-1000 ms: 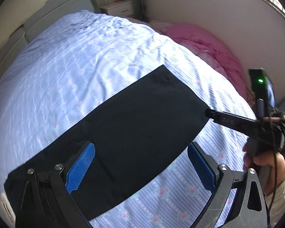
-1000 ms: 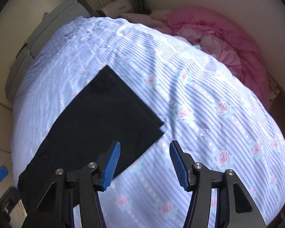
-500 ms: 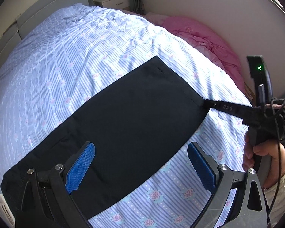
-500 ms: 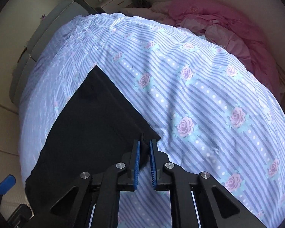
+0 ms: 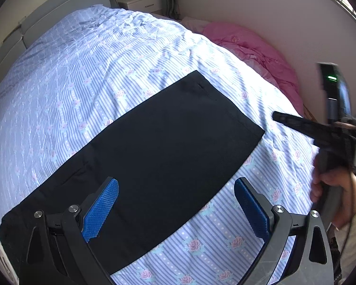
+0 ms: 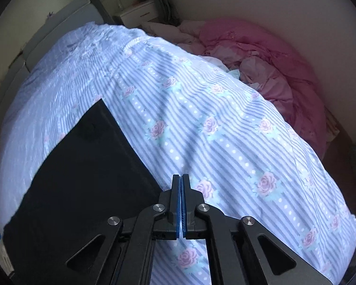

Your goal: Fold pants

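Observation:
Black pants [image 5: 168, 147] lie flat and folded lengthwise on the blue striped bedsheet [image 5: 83, 76]; they also show in the right wrist view [image 6: 83, 166]. My left gripper [image 5: 175, 204] is open and empty above the pants' near edge. My right gripper [image 6: 180, 182] is shut with its pads together and nothing between them, just right of the pants' near hem corner. In the left wrist view the right gripper [image 5: 276, 116] hovers a little right of that hem corner, apart from it.
A crumpled pink duvet [image 5: 256, 57] lies on the bed's right side by the wall; it also shows in the right wrist view [image 6: 273, 71]. A grey headboard [image 5: 59, 7] and a white nightstand [image 5: 142, 1] stand at the back.
My right gripper closed from open to fully shut, then drew back to the right off the pants' hem corner. The pants stayed flat. My left gripper stayed open.

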Demonstrator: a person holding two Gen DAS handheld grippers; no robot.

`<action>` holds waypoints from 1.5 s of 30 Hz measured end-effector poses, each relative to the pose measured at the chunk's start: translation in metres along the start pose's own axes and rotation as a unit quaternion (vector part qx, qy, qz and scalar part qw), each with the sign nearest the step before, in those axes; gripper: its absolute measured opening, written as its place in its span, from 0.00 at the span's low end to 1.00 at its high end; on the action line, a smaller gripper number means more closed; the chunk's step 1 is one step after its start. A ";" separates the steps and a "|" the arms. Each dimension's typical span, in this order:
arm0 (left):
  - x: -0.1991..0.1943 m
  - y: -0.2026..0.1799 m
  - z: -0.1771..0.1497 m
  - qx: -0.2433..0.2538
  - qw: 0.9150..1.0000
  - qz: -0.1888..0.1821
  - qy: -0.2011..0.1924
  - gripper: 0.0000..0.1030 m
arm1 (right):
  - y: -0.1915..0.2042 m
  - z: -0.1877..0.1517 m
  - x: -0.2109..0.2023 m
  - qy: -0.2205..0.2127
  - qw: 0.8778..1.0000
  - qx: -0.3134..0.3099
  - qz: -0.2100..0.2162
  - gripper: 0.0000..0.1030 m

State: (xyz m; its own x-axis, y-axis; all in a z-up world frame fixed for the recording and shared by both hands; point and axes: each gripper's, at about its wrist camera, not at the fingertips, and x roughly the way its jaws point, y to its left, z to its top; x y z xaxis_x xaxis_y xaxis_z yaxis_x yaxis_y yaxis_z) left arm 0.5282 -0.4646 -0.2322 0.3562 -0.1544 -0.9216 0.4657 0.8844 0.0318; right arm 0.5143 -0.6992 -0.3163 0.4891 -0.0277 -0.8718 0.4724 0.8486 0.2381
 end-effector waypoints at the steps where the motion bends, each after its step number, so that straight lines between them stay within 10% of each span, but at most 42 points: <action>1: 0.001 0.001 0.000 -0.005 1.000 0.000 0.000 0.97 | -0.005 0.000 -0.010 -0.009 1.000 0.016 0.007 0.12; 4: 0.003 0.005 0.000 -0.016 1.000 -0.010 0.009 0.97 | -0.009 -0.007 -0.028 -0.005 0.998 0.030 0.053 0.34; 14: 0.005 0.003 -0.008 0.009 1.000 -0.005 0.012 0.97 | 0.015 -0.047 0.011 0.074 0.990 0.054 0.106 0.34; 17: 0.006 0.006 -0.009 0.003 1.000 -0.007 0.015 0.97 | 0.016 -0.042 0.016 0.060 0.992 0.063 0.092 0.31; 19: 0.006 0.008 -0.009 -0.003 1.000 -0.008 0.016 0.97 | 0.017 -0.033 0.018 0.056 0.993 0.066 0.077 0.09; 32: 0.002 0.012 -0.010 -0.004 1.000 -0.005 0.010 0.97 | 0.015 -0.025 0.020 0.035 0.996 0.063 0.053 0.06; 39: 0.004 0.015 -0.011 -0.015 1.000 -0.009 0.013 0.97 | 0.004 -0.035 0.013 0.050 0.986 0.114 0.113 0.36; 45: 0.004 0.013 -0.012 -0.008 1.000 -0.006 0.011 0.97 | 0.004 -0.039 0.039 0.068 0.981 0.128 0.127 0.37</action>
State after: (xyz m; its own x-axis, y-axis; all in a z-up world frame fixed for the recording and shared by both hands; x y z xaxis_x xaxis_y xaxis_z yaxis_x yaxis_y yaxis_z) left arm 0.5257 -0.4484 -0.2403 0.3324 -0.1550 -0.9303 0.4562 0.8897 0.0148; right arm 0.5067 -0.6761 -0.3657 0.5215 0.2528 -0.8149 0.5250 0.6579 0.5400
